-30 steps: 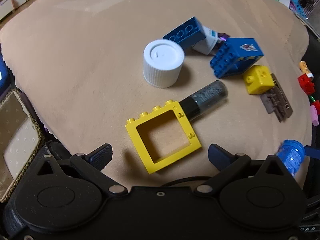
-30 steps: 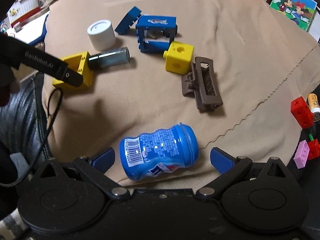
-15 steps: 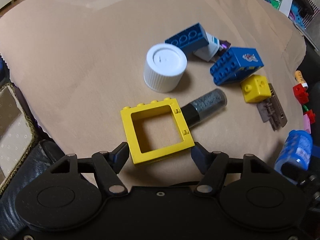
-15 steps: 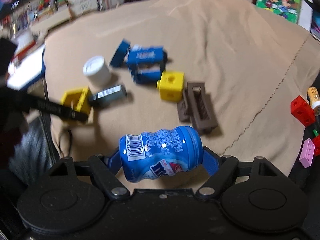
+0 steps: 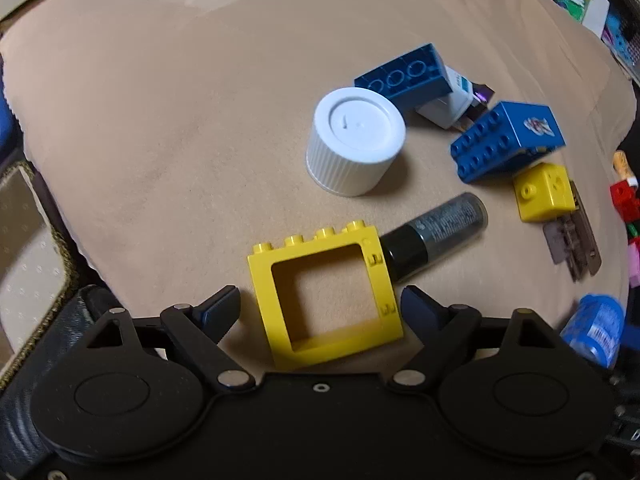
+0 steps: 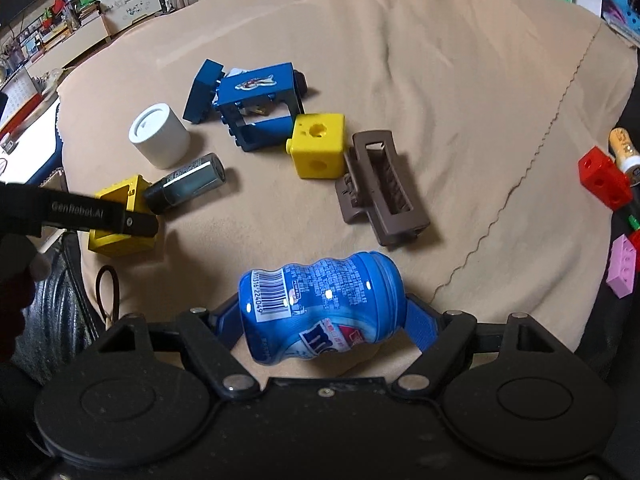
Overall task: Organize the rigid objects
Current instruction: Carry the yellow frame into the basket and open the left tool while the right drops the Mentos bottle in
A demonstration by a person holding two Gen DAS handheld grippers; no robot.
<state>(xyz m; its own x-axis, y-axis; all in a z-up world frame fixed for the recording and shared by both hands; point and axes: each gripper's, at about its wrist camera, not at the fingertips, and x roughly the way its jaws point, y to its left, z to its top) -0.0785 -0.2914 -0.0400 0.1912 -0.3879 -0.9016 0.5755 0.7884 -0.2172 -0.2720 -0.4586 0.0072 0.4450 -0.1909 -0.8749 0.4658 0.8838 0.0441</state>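
Tan blanket [image 6: 440, 80] cluttered; right gripper [image 6: 324, 320] clamped on blue candy bottle [image 6: 320, 304]; left gripper [image 5: 320, 308] half-open, straddling yellow window-frame brick [image 5: 324, 292] at 6 o'clock, pre-grab

Dim warm light, fisheye-bent edges

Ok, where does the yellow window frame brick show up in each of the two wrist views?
Left wrist view: the yellow frame lies bottom centre, flat on the cloth, between the left gripper fingers.
Right wrist view: the same frame sits at the left edge, partly behind the left gripper's black finger.
Shared landmark: the dark tube beside the frame in both views.
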